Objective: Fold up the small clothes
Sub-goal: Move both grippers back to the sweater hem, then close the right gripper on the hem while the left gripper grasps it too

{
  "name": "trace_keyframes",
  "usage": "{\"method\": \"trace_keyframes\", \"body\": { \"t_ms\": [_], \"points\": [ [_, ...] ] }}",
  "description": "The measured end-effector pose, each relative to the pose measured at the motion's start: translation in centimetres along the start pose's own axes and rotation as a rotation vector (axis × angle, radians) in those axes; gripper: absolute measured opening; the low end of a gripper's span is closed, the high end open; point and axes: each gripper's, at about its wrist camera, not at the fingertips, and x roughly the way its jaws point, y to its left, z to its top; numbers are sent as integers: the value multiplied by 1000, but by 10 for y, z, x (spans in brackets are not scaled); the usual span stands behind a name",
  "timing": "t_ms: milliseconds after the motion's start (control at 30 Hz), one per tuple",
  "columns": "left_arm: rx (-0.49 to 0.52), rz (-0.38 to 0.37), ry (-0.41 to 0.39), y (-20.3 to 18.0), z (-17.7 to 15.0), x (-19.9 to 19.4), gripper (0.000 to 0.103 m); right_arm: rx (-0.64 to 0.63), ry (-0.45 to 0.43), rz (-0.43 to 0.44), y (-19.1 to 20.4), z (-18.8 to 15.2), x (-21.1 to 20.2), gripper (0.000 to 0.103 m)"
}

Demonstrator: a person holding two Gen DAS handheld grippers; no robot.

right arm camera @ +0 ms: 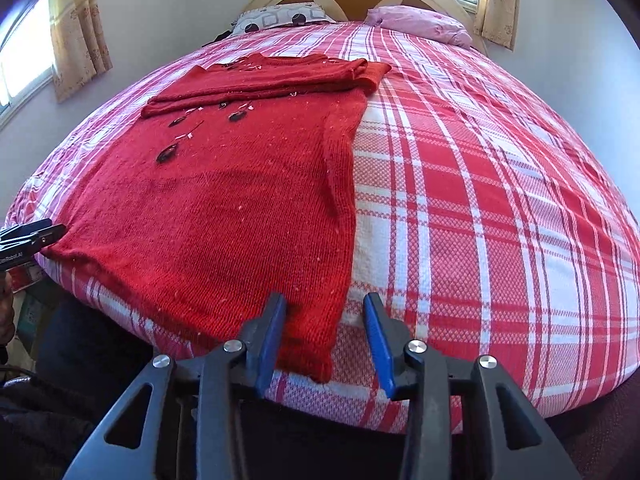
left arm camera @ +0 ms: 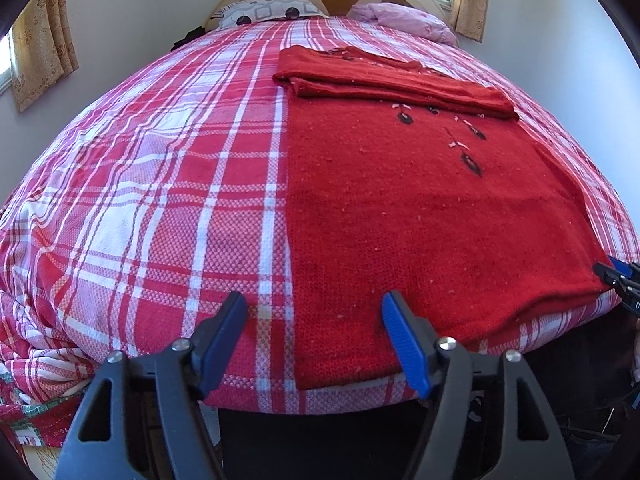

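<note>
Plaid bed (left arm camera: 160,184) — red sweater (left arm camera: 420,208) flat, claws prob. open.

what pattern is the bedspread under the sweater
A red, pink and white plaid check; the bedspread shows best in the right wrist view, beside the red sweater.

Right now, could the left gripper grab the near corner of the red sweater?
Probably yes: the left gripper stands open astride the red sweater's near corner on the bed, nothing blocking it.

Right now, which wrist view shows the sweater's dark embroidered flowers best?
The left wrist view: the embroidered flowers on the red sweater sit larger and sharper there. The right wrist view shows the same flowers smaller, toward the sweater's far left.
</note>
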Motion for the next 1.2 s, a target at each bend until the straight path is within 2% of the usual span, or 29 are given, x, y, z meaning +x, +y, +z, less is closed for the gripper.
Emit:
{"method": "trace_keyframes", "body": {
  "t_ms": [133, 300, 500, 633, 733, 833, 900, 933, 1000, 1200],
  "points": [
    [8, -22, 4, 1, -2, -4, 64, 31, -4, 45, -6, -5, -4, 32],
    [-16, -57, -6, 7, -2, -3, 63, 58, -13, 93, -8, -7, -4, 24],
    [-15, -93, 6, 11, -2, -4, 61, 61, -9, 113, -7, -8, -3, 23],
    [-4, -89, 5, 9, -5, -6, 52, 69, -7, 125, -7, -7, -4, 23],
    [7, -118, 11, 3, -5, -9, 42, 104, -14, 160, -10, -7, -4, 15],
    [44, -112, 5, -4, -7, -8, 40, 110, -9, 175, -12, -7, -1, 14],
    [49, -113, 2, -3, -6, -8, 27, 120, -10, 188, -14, -7, -1, 9],
    [38, -128, 4, 1, -4, -9, 9, 126, -13, 201, -15, -7, -2, 9],
    [-7, -188, 0, 12, 0, -12, 10, 147, -28, 247, -19, -4, -6, 8],
    [-41, -268, -94, 19, 11, -32, 9, 229, -104, 393, -34, 6, -24, 7]
  ]
}}
